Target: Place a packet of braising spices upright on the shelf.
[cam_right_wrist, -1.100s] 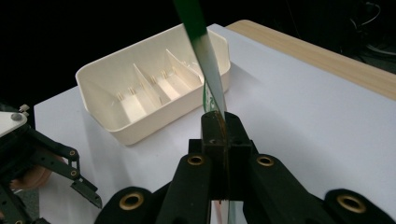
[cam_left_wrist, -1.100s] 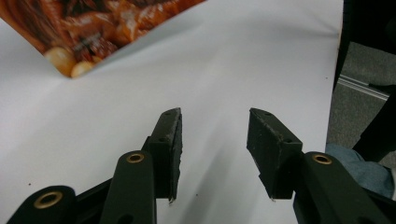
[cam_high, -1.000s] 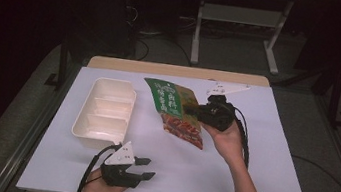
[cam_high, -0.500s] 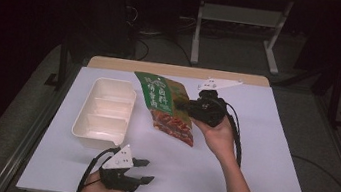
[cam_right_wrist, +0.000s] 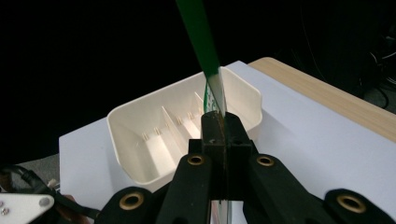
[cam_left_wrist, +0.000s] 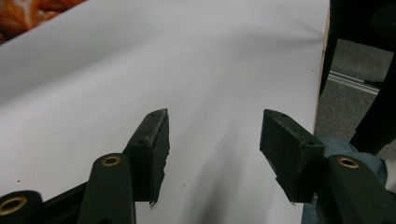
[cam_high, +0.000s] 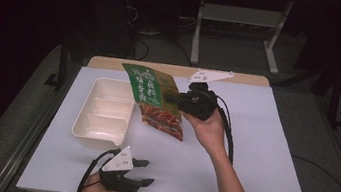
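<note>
the right gripper is clamped on the edge of a green and red snack packet, holding it raised above the white table just beside the cream divided tray. the left gripper rests near the table's front edge with its jaws spread apart and nothing between them, well apart from the packet

black tool jaws, brass screws, grey triangular plate, black cable.
</note>
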Motion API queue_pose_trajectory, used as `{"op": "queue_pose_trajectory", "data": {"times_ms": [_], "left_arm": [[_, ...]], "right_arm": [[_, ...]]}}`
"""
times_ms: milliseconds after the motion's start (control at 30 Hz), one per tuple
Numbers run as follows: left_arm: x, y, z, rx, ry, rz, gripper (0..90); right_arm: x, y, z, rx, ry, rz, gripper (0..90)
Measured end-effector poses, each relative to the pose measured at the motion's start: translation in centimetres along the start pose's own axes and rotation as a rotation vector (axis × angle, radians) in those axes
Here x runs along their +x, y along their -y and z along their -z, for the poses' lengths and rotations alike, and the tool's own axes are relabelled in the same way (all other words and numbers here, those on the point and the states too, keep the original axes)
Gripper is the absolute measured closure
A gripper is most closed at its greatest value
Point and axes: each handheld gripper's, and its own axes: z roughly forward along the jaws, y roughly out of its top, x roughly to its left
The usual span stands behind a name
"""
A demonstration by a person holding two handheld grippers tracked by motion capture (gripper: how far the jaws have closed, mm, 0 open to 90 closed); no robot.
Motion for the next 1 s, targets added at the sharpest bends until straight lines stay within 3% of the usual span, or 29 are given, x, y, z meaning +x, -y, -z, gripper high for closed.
{"op": "queue_pose_trajectory", "data": {"times_ms": [400, 1000], "left_arm": [[0.1, 0.1, 0.2, -0.007, -0.003, 0.002, 38.9], [0.3, 0.2, 0.5, -0.018, -0.009, 0.001, 38.3]], "right_arm": [[0.7, -1.9, -2.0, -0.016, -0.026, 0.035, 89.7], [1.4, -4.0, -5.0, -0.040, -0.059, 0.050, 89.7]]}}
